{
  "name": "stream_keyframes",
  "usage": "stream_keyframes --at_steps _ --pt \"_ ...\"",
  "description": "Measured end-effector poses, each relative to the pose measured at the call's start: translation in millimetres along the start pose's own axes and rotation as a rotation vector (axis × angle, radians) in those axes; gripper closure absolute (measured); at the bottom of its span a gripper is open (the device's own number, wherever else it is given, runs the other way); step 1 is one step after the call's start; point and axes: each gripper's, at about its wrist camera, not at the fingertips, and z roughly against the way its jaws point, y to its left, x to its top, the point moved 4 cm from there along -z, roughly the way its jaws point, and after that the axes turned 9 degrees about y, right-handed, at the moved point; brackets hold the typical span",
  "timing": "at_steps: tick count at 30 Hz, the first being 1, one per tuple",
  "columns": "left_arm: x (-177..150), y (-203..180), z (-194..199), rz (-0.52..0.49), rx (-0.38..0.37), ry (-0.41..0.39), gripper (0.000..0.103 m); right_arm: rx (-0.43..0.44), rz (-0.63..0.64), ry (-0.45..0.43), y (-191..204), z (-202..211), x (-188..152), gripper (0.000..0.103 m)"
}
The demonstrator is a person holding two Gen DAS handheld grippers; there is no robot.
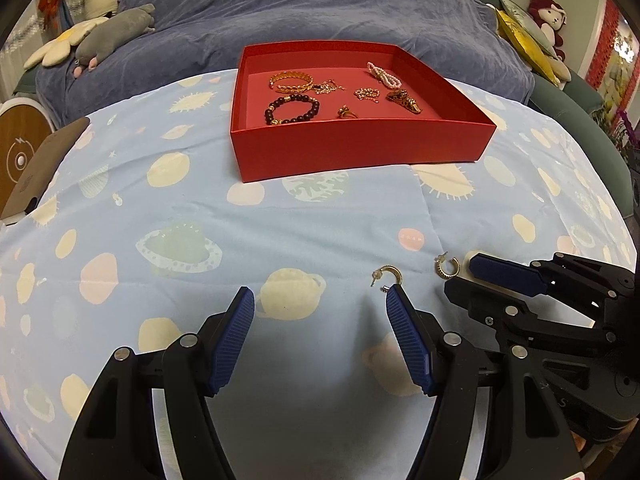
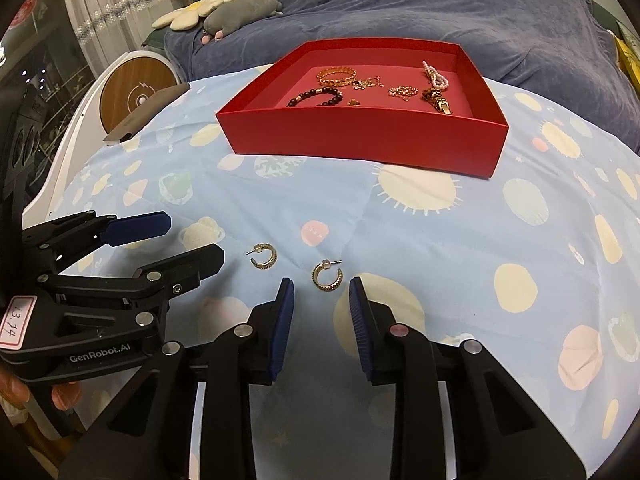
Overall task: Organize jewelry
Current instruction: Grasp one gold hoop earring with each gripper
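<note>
A red tray (image 1: 352, 148) (image 2: 360, 136) on the patterned cloth holds a gold bangle (image 1: 291, 82), a dark bead bracelet (image 1: 291, 110), a pink bead piece (image 1: 384, 74), chains and a ring. Two gold hoop earrings lie on the cloth in front. My left gripper (image 1: 320, 300) is open, its right fingertip beside one earring (image 1: 386, 276). The other earring (image 1: 447, 267) lies by my right gripper (image 1: 460, 276). In the right wrist view my right gripper (image 2: 322, 292) is open just behind that earring (image 2: 327, 275); the first earring (image 2: 264, 255) lies left, near the left gripper (image 2: 192, 236).
A blue blanket (image 1: 300, 4) covers the bed behind the tray. Plush toys (image 1: 116, 32) lie at the far left and a red doll (image 1: 550, 20) at the far right. A brown pad (image 1: 40, 168) sits at the cloth's left edge, by a round wooden disc (image 2: 136, 92).
</note>
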Motion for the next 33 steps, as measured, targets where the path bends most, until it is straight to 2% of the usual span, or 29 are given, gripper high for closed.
stream_keyframes --at_steps 7,23,33 --pt "-1 -4 -5 -0.006 0.001 0.011 0.037 -0.032 0.018 -0.002 1 -9 2 0.087" --pt "11 -27 -20 -0.016 -0.051 0.024 0.037 -0.020 -0.091 -0.053 -33 25 7 0.087" --pt "15 -34 -27 -0.018 -0.037 0.025 0.037 -0.014 -0.100 -0.059 -35 30 8 0.087"
